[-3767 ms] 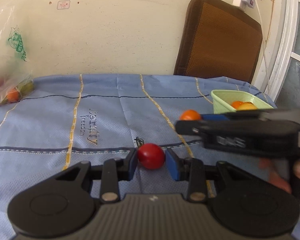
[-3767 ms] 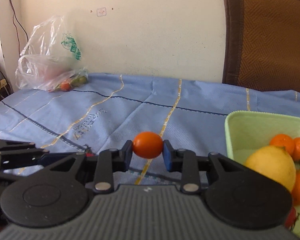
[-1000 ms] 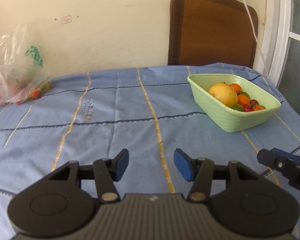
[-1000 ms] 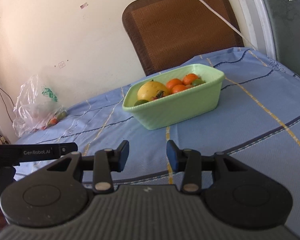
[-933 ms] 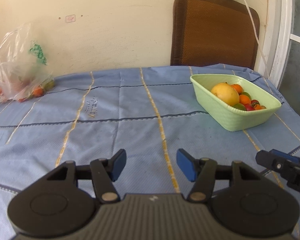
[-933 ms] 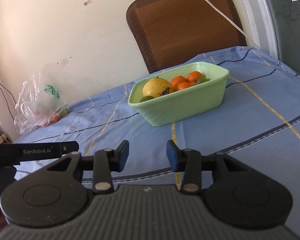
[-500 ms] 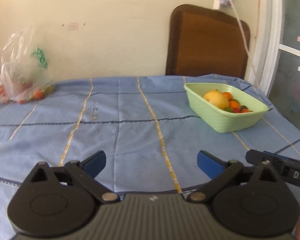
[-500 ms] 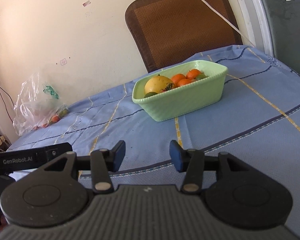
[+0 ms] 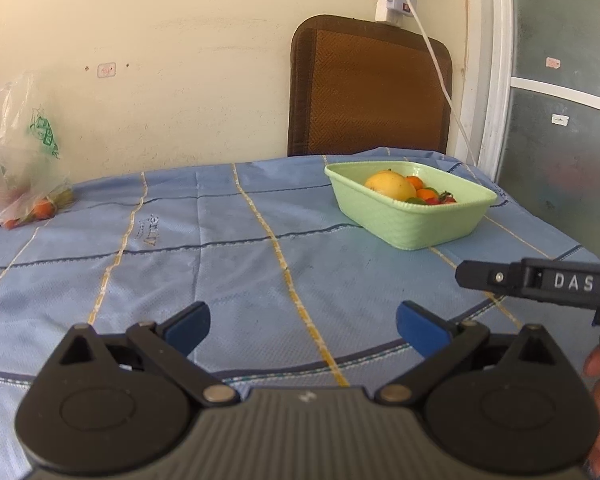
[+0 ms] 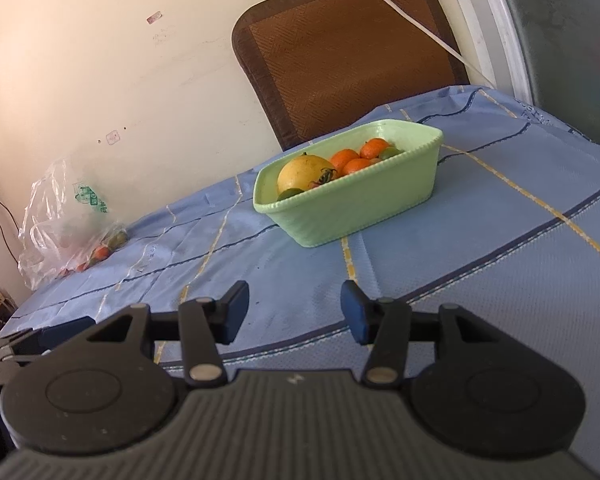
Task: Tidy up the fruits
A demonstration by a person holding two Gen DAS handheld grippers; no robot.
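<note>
A light green basket (image 9: 420, 232) stands on the blue tablecloth at the right, holding a large yellow fruit (image 9: 390, 185), small oranges, a green fruit and red tomatoes. It also shows in the right wrist view (image 10: 364, 204), with the yellow fruit (image 10: 304, 178) at its left end. My left gripper (image 9: 302, 326) is wide open and empty, held over the cloth well short of the basket. My right gripper (image 10: 294, 310) is open and empty, also short of the basket; its side shows in the left wrist view (image 9: 540, 282).
A clear plastic bag (image 9: 16, 168) with more small fruit lies at the far left by the wall, also in the right wrist view (image 10: 72, 224). A brown chair back (image 9: 368, 92) stands behind the table. A white cable (image 9: 436, 64) hangs beside a window frame at right.
Earlier the left gripper held a red tomato and the right an orange fruit; both are now empty. Both grippers have pulled back from the basket, and the left jaws have opened wide.
</note>
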